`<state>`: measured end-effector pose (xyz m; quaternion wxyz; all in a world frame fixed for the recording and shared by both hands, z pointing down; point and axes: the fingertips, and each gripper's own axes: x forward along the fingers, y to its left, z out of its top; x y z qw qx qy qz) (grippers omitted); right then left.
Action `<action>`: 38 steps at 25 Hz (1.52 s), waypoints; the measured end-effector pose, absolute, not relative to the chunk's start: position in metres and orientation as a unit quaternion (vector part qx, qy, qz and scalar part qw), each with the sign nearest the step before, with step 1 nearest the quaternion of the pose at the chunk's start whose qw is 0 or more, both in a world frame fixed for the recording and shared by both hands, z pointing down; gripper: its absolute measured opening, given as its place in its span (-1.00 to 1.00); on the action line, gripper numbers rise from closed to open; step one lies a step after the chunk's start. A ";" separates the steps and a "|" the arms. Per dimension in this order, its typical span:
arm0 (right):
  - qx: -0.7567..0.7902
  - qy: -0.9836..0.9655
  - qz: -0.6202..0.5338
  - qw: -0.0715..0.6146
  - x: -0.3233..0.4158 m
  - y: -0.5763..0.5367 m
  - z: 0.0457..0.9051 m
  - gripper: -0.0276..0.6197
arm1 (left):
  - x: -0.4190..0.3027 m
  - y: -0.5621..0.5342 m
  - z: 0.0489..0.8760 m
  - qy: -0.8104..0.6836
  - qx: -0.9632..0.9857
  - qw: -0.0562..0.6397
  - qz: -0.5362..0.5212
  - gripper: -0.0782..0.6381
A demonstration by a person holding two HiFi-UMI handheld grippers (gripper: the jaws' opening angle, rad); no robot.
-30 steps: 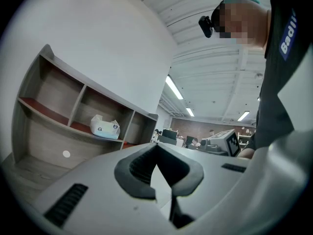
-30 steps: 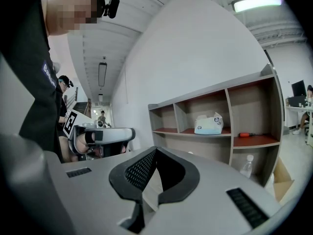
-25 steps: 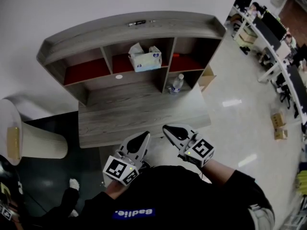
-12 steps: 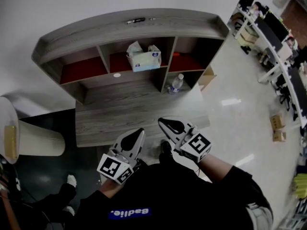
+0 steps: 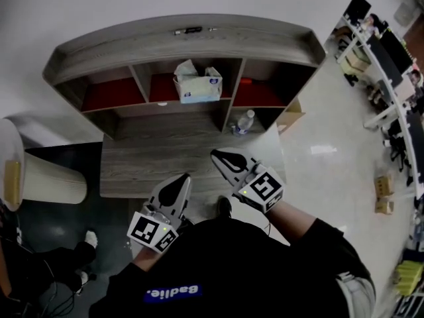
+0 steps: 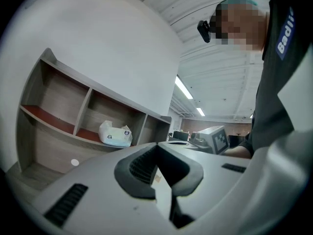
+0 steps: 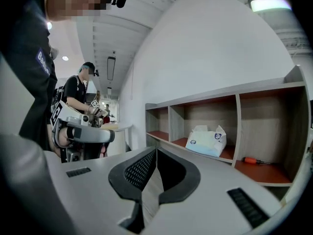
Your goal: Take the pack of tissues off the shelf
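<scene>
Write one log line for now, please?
tissue pack: on shelf, middle cubby | left tongs: shut, empty | right tongs: shut, empty

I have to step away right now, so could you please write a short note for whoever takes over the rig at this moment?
The left tool is shut and empty.
The right tool is shut and empty; both are held near the person's body, well short of the shelf.
The pack of tissues sits untouched in the shelf's middle compartment.
A water bottle stands on the desk below.
Done: nothing yet.
Left: open a tool, reach in, grip the pack, bring it out.
</scene>
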<state>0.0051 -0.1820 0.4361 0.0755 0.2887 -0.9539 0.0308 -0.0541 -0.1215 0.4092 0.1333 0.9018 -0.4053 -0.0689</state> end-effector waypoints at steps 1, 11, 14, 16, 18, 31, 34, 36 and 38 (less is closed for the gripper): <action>0.286 -0.955 0.030 0.079 0.006 -0.187 0.438 -0.82 | -0.054 -0.124 0.410 -0.409 0.900 0.133 -0.069 -0.79; 0.263 -0.956 -0.001 0.127 0.003 -0.228 0.450 -0.81 | -0.056 -0.143 0.420 -0.442 0.883 0.140 -0.072 -0.79; 0.259 -0.954 -0.026 0.149 -0.002 -0.235 0.453 -0.65 | -0.058 -0.142 0.422 -0.449 0.879 0.143 -0.072 -0.79; 0.254 -0.953 -0.035 0.159 -0.006 -0.240 0.455 -0.60 | -0.059 -0.142 0.423 -0.452 0.877 0.145 -0.072 -0.79; 0.252 -0.952 -0.043 0.167 -0.010 -0.245 0.456 -0.55 | -0.061 -0.141 0.424 -0.454 0.876 0.146 -0.073 -0.79; 0.258 -0.908 -0.182 0.276 -0.024 -0.282 0.462 -0.27 | -0.073 -0.131 0.427 -0.467 0.868 0.147 -0.078 -0.79; 0.257 -0.887 -0.222 0.312 -0.026 -0.289 0.467 -0.25 | -0.077 -0.128 0.428 -0.470 0.867 0.147 -0.079 -0.79; 0.259 -0.873 -0.241 0.336 -0.027 -0.295 0.473 -0.23 | -0.079 -0.126 0.429 -0.472 0.866 0.148 -0.079 -0.79; 0.262 -0.861 -0.251 0.356 -0.027 -0.303 0.479 -0.21 | -0.082 -0.125 0.430 -0.473 0.865 0.150 -0.078 -0.79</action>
